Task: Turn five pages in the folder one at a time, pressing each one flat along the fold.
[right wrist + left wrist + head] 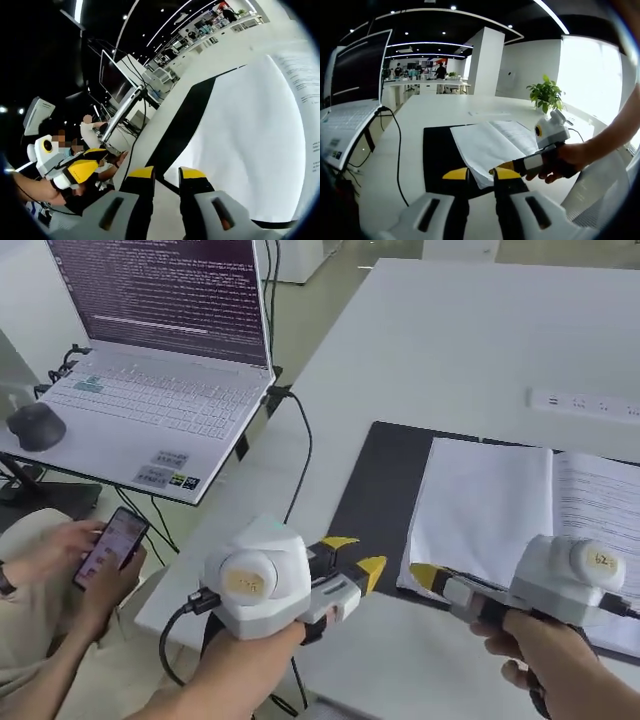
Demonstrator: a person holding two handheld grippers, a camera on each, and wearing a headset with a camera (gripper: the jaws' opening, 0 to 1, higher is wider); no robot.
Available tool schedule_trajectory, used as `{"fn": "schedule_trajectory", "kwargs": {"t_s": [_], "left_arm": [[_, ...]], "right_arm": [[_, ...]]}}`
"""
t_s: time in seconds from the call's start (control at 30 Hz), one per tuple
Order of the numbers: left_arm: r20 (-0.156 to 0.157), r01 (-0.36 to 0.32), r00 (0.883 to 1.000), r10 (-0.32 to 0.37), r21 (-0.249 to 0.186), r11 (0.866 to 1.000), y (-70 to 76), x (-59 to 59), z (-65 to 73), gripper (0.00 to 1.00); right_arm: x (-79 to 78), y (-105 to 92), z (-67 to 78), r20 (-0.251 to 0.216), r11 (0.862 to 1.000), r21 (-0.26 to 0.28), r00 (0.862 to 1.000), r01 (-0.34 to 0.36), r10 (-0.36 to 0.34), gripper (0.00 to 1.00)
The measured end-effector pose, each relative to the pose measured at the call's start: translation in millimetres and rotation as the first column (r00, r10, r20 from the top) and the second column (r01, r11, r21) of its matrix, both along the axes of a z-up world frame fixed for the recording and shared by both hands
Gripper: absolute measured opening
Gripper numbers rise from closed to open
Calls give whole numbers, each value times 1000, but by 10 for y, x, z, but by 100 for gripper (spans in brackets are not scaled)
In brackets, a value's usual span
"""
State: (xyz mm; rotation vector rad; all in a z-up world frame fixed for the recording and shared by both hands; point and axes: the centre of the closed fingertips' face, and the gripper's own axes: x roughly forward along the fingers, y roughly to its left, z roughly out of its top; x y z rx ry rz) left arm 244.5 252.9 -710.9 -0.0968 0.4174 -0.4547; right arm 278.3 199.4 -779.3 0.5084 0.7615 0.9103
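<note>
Left gripper (pixel 356 554) jaws apart, empty, right gripper (pixel 425 577) seemingly parted too (near page (pixel 480 505) corner), folder (pixel 375 480) lying open

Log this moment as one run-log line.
folder: open | top page: flat | left hand-held gripper: open, empty | right hand-held gripper: open, empty, by page corner

White worktable (pixel 450 330) with a power strip (pixel 585 403); open laptop (pixel 160 350) and mouse (pixel 35 426) on a side stand. Open-plan office with a black ceiling and strip lights (pixel 420 45). White pillar (pixel 485 62), potted plant (pixel 546 95), bright window (pixel 585 75).
</note>
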Motion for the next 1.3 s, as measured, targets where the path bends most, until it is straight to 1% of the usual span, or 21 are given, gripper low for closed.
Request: {"fn": "schedule_trajectory", "kwargs": {"t_s": [0.1,0.23,0.3,0.33,0.4,0.5,0.6,0.67,0.73,0.77,0.8,0.87,0.9,0.93,0.97,1.0,1.03,1.07,1.1,1.17,1.3], "left_arm": [[-13,20,1000,-20,4,1000,-104,60,-80,17],[-32,47,998,-47,18,999,-249,148,-221,17],[-50,61,997,-60,24,998,-331,201,-318,17],[-57,65,996,-63,16,998,-383,238,-359,17],[-71,78,995,-75,35,996,-460,287,-443,17],[-75,84,994,-82,24,996,-550,362,-518,17],[-81,98,992,-95,36,995,-649,442,-651,15],[-100,94,991,-90,43,995,-677,481,-758,15],[-106,85,991,-78,55,995,-675,515,-848,15],[-123,70,990,-64,49,996,-662,517,-889,15],[-123,65,991,-58,46,997,-660,526,-911,15],[-125,56,991,-48,62,997,-644,514,-950,14],[-138,51,990,-41,71,996,-629,499,-1003,14],[-141,50,989,-39,81,995,-619,486,-1037,14],[-93,54,995,-45,94,994,-606,496,-1016,13],[-120,45,992,-34,86,995,-596,452,-1056,12],[-91,39,995,-32,78,996,-591,466,-1023,12],[-92,29,996,-24,64,998,-591,467,-1018,12],[-91,30,996,-24,64,998,-587,476,-1027,12],[-77,50,996,-42,96,994,-605,466,-1021,12],[-73,54,996,-47,104,993,-600,468,-1021,13]], "right_arm": [[31,-114,56,13,1000,2,1000,5,-5,16],[165,-377,93,33,999,-1,999,40,-40,13],[223,-508,72,32,999,-12,998,52,-51,12],[259,-590,59,28,998,-18,998,62,-62,12],[319,-716,53,29,997,-24,996,79,-79,11],[390,-841,51,23,995,-22,995,100,-100,11],[450,-943,76,16,993,-24,993,119,-118,11],[484,-985,103,15,992,-22,992,123,-123,11],[523,-1022,125,15,992,-21,992,127,-127,11],[541,-1034,130,12,992,-17,992,129,-128,11],[569,-1055,128,5,991,-19,991,131,-131,11],[611,-1079,135,2,991,-14,991,134,-134,11],[642,-1091,133,-4,991,-14,991,136,-136,10],[666,-1098,137,-5,991,-10,991,137,-137,10],[698,-1103,132,-9,991,-7,991,136,-136,11],[718,-1109,125,-16,991,-7,991,135,-135,10],[746,-1115,119,-15,991,-5,991,134,-134,10],[772,-1122,107,-22,991,-4,991,135,-135,11],[788,-1125,89,-32,991,-7,990,134,-134,11],[846,-1139,57,-33,991,-13,991,133,-133,10],[984,-1158,29,-51,989,-9,988,148,-148,10]]}}
